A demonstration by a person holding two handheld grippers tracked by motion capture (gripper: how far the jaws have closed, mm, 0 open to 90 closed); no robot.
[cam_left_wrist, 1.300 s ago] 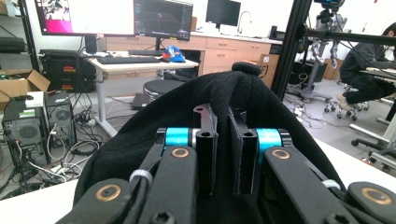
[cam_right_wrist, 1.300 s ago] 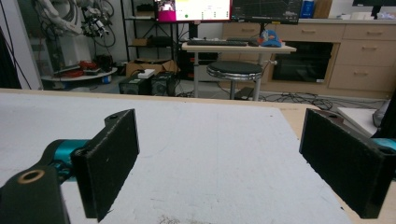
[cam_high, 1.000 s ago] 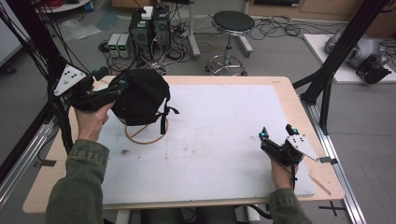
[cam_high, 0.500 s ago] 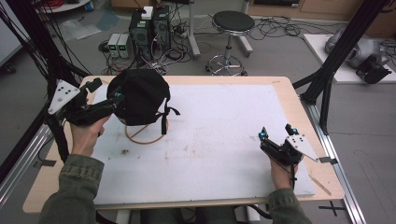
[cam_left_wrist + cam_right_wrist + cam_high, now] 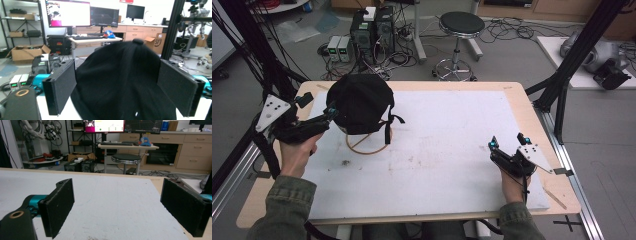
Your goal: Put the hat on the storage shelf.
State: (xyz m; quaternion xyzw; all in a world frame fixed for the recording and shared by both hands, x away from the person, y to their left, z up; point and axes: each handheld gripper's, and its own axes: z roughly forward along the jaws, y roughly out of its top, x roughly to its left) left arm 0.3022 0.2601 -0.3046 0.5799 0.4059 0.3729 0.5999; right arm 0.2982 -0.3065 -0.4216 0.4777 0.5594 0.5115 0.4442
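Near right, the right gripper (image 5: 504, 144) hovers over the bare white surface (image 5: 452, 145), jaws apart on nothing. At the left, the left gripper (image 5: 317, 107) has its jaws apart just beside a black cap (image 5: 359, 102), which sits on a wooden ring stand (image 5: 364, 145). Beyond the far edge, a stool (image 5: 460, 25) and computer boxes (image 5: 372, 30) stand on the floor.

Two forearms in olive green sleeves reach in from the near edge of the surface. The left hand (image 5: 298, 150) holds the left tool (image 5: 328, 114) far out to the left, pointing right, its jaws spread wide. The right hand (image 5: 511, 179) holds the right tool (image 5: 507, 142) low, pointing forward, its jaws also wide apart.
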